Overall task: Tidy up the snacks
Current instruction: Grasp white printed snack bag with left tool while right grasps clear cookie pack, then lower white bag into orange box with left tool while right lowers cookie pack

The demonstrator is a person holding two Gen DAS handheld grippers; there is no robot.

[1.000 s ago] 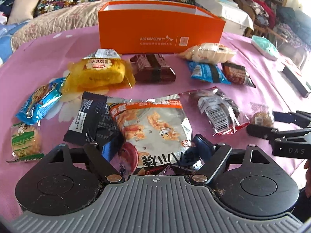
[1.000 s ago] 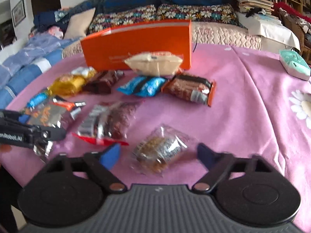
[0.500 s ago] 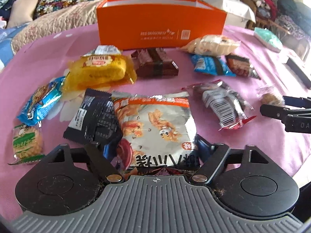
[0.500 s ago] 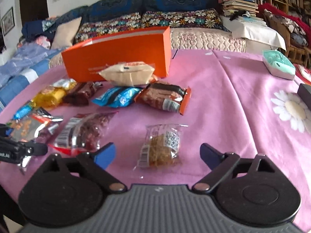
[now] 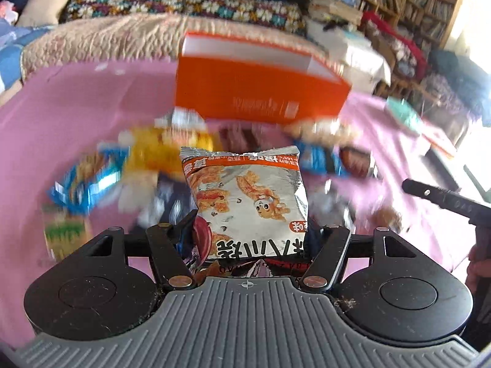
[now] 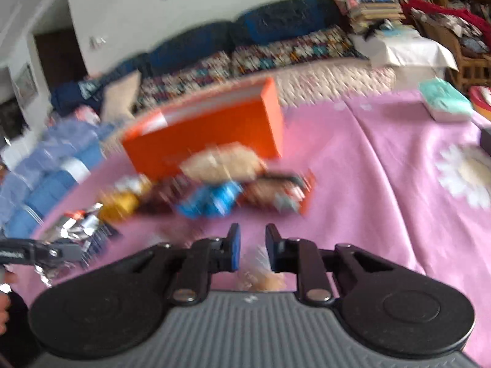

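While my left gripper (image 5: 248, 239) clamps the silver snack bag (image 5: 245, 202), orange box (image 5: 260, 92) beyond blurred snacks, my right gripper (image 6: 252, 245) nearly closed on a clear-wrapped cookie (image 6: 260, 279).

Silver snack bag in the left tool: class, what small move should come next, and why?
Probably carry the silver snack bag forward to above the orange box. The left tool is shut on the bag's lower end, the bag stands up clear of the other packets, and the box sits straight ahead with its top open.
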